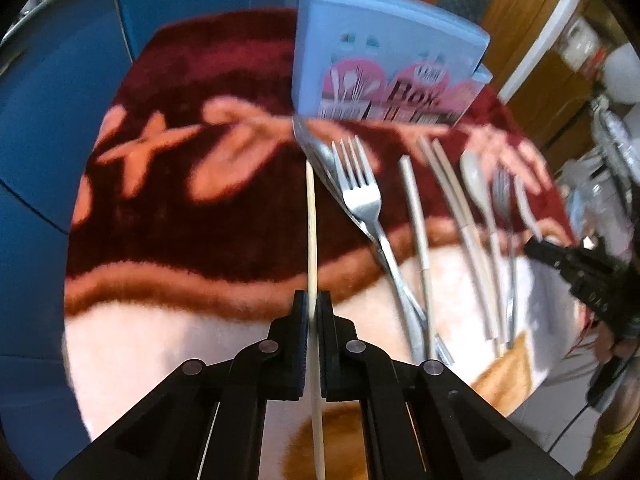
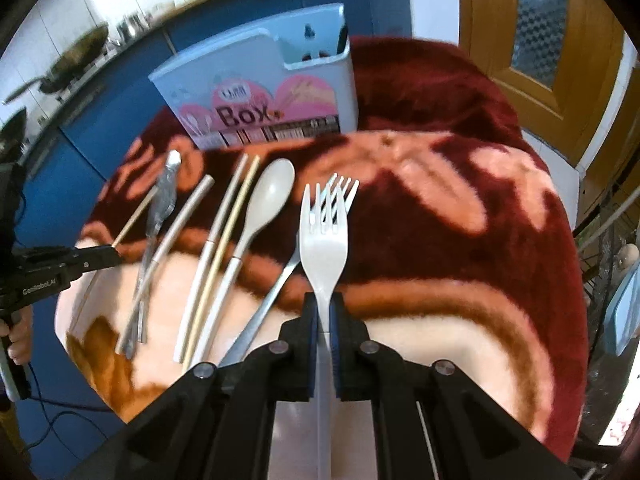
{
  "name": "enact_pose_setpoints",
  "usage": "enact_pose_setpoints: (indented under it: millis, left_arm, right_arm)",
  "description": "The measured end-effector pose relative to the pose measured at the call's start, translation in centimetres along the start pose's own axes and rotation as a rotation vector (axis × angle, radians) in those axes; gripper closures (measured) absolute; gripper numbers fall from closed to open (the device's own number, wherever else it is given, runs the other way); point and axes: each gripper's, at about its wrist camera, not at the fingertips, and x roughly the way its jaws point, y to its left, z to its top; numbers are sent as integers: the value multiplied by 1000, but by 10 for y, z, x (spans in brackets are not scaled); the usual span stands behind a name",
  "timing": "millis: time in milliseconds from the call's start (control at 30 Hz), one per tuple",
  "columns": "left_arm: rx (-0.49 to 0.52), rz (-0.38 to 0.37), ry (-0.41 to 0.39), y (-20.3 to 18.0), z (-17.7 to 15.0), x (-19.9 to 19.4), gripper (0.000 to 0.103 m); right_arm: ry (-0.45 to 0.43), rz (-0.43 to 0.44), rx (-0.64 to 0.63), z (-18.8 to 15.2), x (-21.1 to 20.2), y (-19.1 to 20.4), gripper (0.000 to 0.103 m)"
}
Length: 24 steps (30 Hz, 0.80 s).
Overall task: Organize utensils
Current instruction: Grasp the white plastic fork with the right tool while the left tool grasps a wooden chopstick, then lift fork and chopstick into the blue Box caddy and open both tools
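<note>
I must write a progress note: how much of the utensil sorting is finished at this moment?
Done: nothing clearly; what the blue utensil box already contains is too blurred to tell. In hand: the left gripper is shut on a wooden chopstick, the right gripper on a beige plastic fork. Left on the blanket: a metal fork, a beige spoon, a chopstick pair and others.

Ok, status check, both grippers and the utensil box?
Left gripper shut on chopstick. Right gripper shut on pale fork. Utensil box upright ahead, path clear.

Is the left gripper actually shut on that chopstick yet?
Yes: the left gripper is shut, both pads pressing the wooden chopstick between them.
</note>
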Motion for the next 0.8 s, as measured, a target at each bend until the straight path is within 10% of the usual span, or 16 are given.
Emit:
enact_pose_setpoints:
  millis: [800]
  left_arm:
    - [-31,-191,-507,-26,66,-57,99]
  right_arm:
    - [-453,139,-50,44,-57,21,96]
